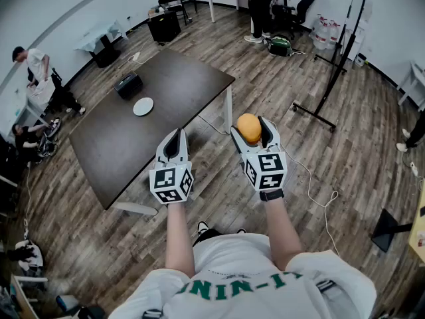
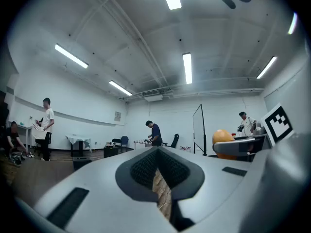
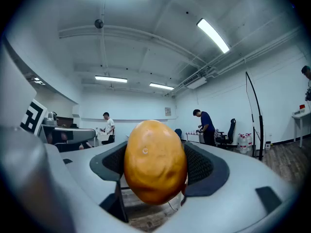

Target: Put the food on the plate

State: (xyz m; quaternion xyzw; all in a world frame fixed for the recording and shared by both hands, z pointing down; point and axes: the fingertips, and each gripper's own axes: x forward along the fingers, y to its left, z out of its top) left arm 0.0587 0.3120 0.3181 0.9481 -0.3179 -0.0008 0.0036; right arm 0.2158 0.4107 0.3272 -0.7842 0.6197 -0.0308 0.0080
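My right gripper (image 1: 252, 131) is shut on an orange-yellow, egg-shaped piece of food (image 1: 248, 127), which fills the middle of the right gripper view (image 3: 155, 161) between the dark pads. My left gripper (image 1: 175, 143) is shut with nothing in it; in its own view (image 2: 159, 173) the pads meet. Both grippers are held up over the wooden floor, off the near right corner of the dark table (image 1: 179, 78). A small white plate (image 1: 143, 106) lies on that table, far ahead and to the left of the grippers. The food (image 2: 222, 137) also shows at the right of the left gripper view.
A black box (image 1: 128, 85) sits on the table just behind the plate. A black stand with floor legs (image 1: 327, 105) rises to the right, with cables on the floor. People stand at the far end (image 1: 259, 5) and at the left (image 1: 33, 65) of the room.
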